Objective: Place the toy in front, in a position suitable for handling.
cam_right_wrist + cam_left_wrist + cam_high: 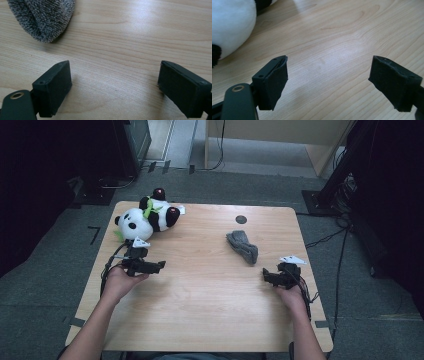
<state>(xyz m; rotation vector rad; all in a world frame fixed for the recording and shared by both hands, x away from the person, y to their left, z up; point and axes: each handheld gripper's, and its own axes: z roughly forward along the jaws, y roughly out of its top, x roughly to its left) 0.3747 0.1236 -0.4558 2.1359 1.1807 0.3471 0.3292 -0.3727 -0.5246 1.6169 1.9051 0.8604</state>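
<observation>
With both my left gripper (pixel 159 266) and right gripper (pixel 265 276) standing wide and empty above the light wooden counter (pixel 210 290), I risk nudging the black-and-white plush panda (pixel 147 217) near the far-left corner, or snagging the grey knitted sock (pixel 242 246) right of centre.

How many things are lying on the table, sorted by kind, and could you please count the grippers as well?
Plush panda: 1
Grey sock: 1
Grippers, left gripper and right gripper, both open and holding nothing: 2
Total: 4
</observation>
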